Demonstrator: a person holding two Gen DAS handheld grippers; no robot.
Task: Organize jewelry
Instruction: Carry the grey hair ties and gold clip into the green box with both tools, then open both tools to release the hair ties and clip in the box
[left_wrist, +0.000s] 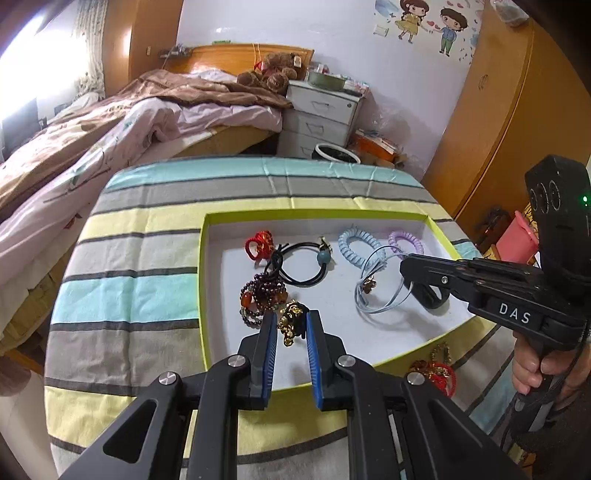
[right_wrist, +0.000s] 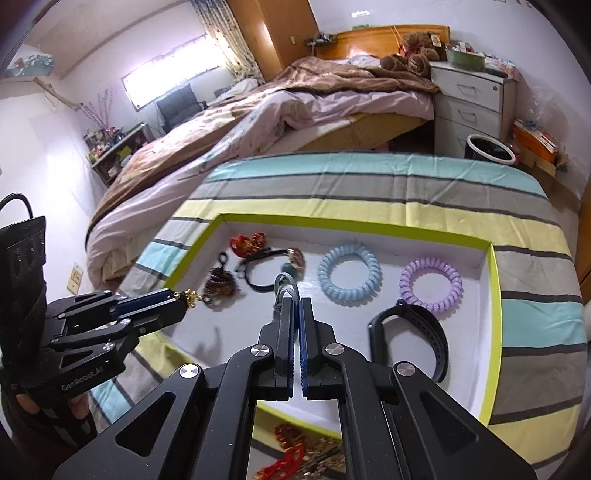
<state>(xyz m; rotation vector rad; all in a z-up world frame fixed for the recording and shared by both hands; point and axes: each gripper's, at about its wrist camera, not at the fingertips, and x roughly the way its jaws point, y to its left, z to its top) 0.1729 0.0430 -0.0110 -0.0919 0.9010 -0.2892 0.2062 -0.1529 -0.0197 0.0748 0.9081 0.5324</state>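
Note:
A white tray with a lime-green rim (left_wrist: 314, 214) (right_wrist: 332, 221) lies on a striped cloth. My left gripper (left_wrist: 290, 326) (right_wrist: 184, 301) is shut on a gold-and-black charm piece (left_wrist: 291, 321) (right_wrist: 189, 296) low over the tray's near left part, beside a dark red beaded bracelet (left_wrist: 262, 295) (right_wrist: 221, 286). My right gripper (left_wrist: 404, 264) (right_wrist: 297, 302) is shut on a grey-blue cord loop (left_wrist: 373, 284) (right_wrist: 284, 286) that hangs into the tray. Also in the tray are a red hair tie (left_wrist: 258, 243), a black hair tie (left_wrist: 306, 264), a light blue spiral tie (right_wrist: 349, 275), a purple spiral tie (right_wrist: 430, 284) and a black wristband (right_wrist: 410, 336).
Red and gold jewelry (left_wrist: 436, 365) (right_wrist: 291, 450) lies on the cloth just outside the tray's near edge. A person's hand (left_wrist: 532, 369) holds the right gripper's handle. Beyond the table are a bed (left_wrist: 147, 122), a white nightstand (left_wrist: 321, 114) and a bin (right_wrist: 491, 149).

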